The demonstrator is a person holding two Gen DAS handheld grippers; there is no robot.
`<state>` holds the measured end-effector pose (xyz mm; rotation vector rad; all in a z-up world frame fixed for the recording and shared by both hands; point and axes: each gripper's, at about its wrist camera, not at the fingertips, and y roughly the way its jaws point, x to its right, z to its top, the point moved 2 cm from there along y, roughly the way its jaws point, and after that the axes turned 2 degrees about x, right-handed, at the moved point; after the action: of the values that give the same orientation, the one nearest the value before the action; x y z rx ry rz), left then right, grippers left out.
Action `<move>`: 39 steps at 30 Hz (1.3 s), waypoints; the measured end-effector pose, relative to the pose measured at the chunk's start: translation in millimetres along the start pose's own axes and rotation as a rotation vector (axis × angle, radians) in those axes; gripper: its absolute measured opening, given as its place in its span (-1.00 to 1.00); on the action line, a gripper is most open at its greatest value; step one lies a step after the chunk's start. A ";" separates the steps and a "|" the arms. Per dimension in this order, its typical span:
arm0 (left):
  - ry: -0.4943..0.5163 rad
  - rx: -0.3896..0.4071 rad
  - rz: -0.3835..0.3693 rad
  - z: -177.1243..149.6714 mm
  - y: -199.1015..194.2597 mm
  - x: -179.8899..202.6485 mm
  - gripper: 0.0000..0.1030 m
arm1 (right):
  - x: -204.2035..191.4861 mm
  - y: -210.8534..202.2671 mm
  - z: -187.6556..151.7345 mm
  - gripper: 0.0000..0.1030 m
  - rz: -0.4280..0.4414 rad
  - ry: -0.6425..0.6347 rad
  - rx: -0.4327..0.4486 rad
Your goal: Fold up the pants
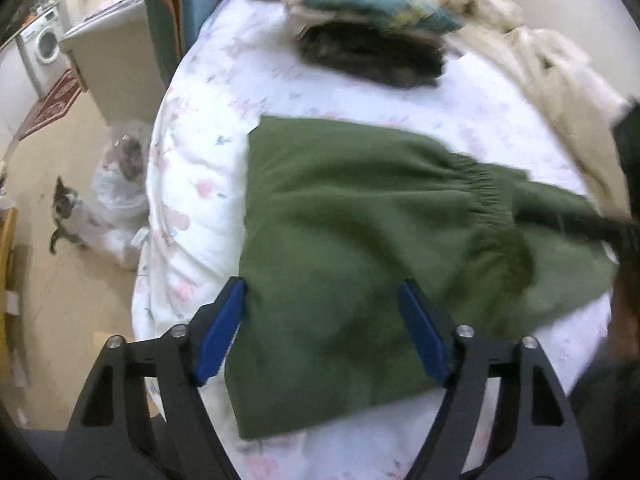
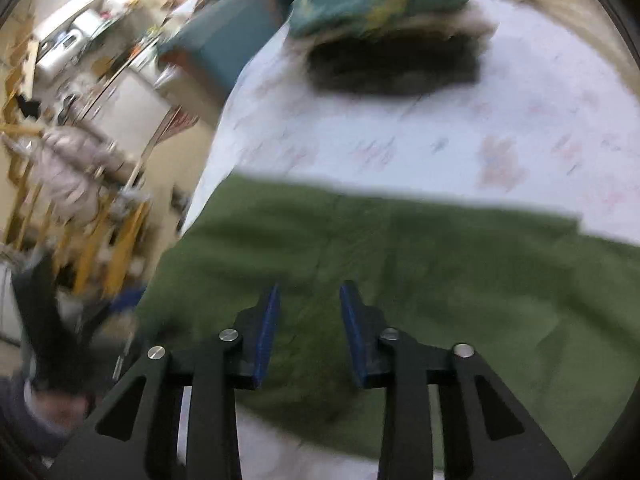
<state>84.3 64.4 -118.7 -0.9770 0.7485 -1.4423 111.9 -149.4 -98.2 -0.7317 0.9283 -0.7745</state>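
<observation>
One pair of green pants lies folded on the bed, its left edge near the bed's side. My left fingers hang wide open over the near part; my right fingers stand narrowly apart above the cloth, gripping nothing. Bare sheet separates the pants from one stack of folded clothes. Only the left view shows a cat on the floor.

Bare bedsheet separates pants from clothes pile.
</observation>
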 end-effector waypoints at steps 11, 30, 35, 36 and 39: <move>-0.001 -0.032 0.076 -14.0 12.4 -5.5 0.45 | 20.5 7.4 -31.1 -0.39 0.020 0.074 0.016; -0.027 0.174 -0.012 29.4 -35.2 64.6 0.48 | 287.2 -197.1 -198.9 0.42 -0.590 1.115 0.512; -0.050 0.124 -0.025 32.2 -21.1 64.1 0.48 | 322.8 -202.8 -224.7 0.45 -0.665 1.181 0.490; -0.060 0.116 -0.029 32.0 -19.4 62.6 0.48 | 330.6 -203.1 -219.5 0.45 -0.677 1.169 0.504; -0.072 0.109 -0.023 32.5 -15.9 58.2 0.48 | 347.5 -198.8 -199.4 0.17 -0.710 1.122 0.524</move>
<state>107.9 11.6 -81.8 -0.9509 0.6017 -1.4450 17.3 -582.1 -160.3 -0.0716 1.3632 -2.0818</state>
